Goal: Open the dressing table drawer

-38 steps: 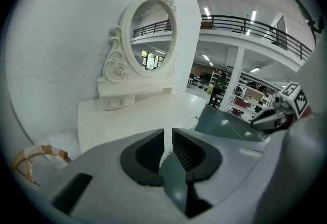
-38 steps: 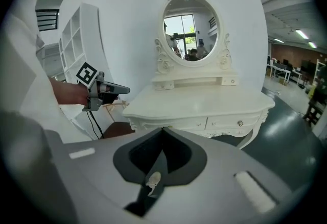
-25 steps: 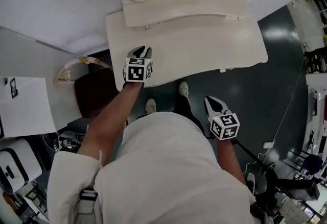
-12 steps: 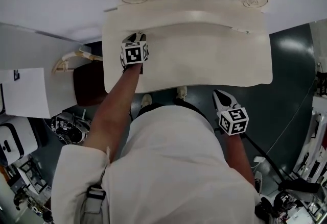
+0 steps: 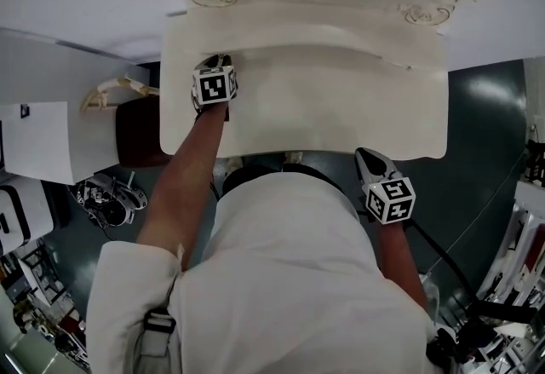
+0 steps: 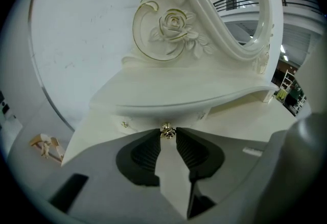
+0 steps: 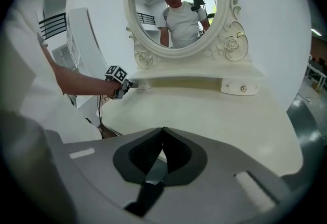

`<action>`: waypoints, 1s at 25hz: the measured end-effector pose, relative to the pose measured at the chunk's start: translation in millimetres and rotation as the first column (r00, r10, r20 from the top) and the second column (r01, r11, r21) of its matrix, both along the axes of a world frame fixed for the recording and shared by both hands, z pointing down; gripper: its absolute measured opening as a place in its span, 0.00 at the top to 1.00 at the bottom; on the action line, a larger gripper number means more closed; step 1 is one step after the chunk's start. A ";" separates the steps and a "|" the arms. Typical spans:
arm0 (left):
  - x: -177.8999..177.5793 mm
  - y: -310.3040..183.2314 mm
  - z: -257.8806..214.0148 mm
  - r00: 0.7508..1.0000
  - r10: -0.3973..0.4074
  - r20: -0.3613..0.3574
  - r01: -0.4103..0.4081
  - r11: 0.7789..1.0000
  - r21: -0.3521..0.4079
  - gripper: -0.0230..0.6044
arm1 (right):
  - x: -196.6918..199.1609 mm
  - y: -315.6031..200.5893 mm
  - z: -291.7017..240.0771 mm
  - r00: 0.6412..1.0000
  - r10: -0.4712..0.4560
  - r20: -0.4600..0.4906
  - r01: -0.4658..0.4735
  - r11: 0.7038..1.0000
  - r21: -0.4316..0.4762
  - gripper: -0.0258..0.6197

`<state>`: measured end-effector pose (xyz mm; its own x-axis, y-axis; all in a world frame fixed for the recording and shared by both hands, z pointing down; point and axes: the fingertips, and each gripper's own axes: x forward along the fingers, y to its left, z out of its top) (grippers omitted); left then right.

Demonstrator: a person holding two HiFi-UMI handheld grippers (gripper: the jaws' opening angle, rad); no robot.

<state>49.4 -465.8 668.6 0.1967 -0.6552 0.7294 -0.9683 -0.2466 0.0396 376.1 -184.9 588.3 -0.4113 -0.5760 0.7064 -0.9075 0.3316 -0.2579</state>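
Observation:
The cream dressing table (image 5: 341, 108) carries a low shelf of small drawers under its oval mirror (image 7: 173, 3). My left gripper (image 5: 220, 64) reaches over the top to the left drawer (image 6: 148, 118). Its jaws are closing, and its tips (image 6: 168, 133) sit on either side of the small gold drawer knob (image 6: 167, 131), touching it. From the right gripper view the left gripper (image 7: 127, 85) shows at the shelf's left end. My right gripper (image 5: 368, 158) hangs at the table's front edge, shut and empty, and its tips (image 7: 163, 130) meet above the table top.
A second small drawer with a knob (image 7: 243, 88) sits at the shelf's right end. A dark brown stool (image 5: 136, 134) stands left of the table beside a white panel (image 5: 34, 151). Cables and equipment (image 5: 106, 202) lie on the dark floor around me.
My left gripper has moved forward across the table top to the back shelf's left drawer. My right gripper has come closer to the table's front edge.

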 end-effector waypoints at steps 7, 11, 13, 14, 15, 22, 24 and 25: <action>1.2 6.6 1.1 1.000 -0.005 0.022 0.005 1.000 -0.008 0.80 | 8.5 -11.3 0.1 0.999 -0.033 0.003 0.033 0.999 0.009 0.96; 1.1 14.9 2.8 1.000 -0.003 0.019 0.003 1.000 -0.015 0.80 | 5.9 -14.6 0.6 0.999 -0.051 0.005 0.051 0.999 0.012 0.96; 0.8 20.1 2.6 1.000 0.002 0.017 -0.002 1.000 -0.019 0.80 | 2.2 -15.5 0.1 0.998 -0.061 0.008 0.061 0.998 0.015 0.96; 0.6 23.1 2.5 1.000 0.004 0.016 -0.004 1.000 -0.023 0.80 | 0.1 -15.8 -0.4 0.998 -0.065 0.009 0.065 0.998 0.017 0.96; 0.3 26.3 2.6 1.000 0.007 0.015 -0.007 1.000 -0.026 0.80 | -2.2 -15.9 -0.8 0.998 -0.069 0.009 0.069 0.997 0.019 0.96; -1.5 45.9 5.0 0.999 0.029 0.012 -0.029 0.999 -0.038 0.80 | -14.2 -15.4 -3.2 0.996 -0.088 0.007 0.088 0.996 0.032 0.96; -1.7 49.7 4.6 0.999 0.035 0.010 -0.035 0.999 -0.039 0.81 | -15.7 -14.5 -3.7 0.996 -0.090 0.005 0.090 0.995 0.033 0.96; -1.8 51.8 4.4 0.999 0.038 0.009 -0.037 0.998 -0.041 0.81 | -16.2 -14.0 -3.8 0.996 -0.091 0.004 0.091 0.995 0.033 0.96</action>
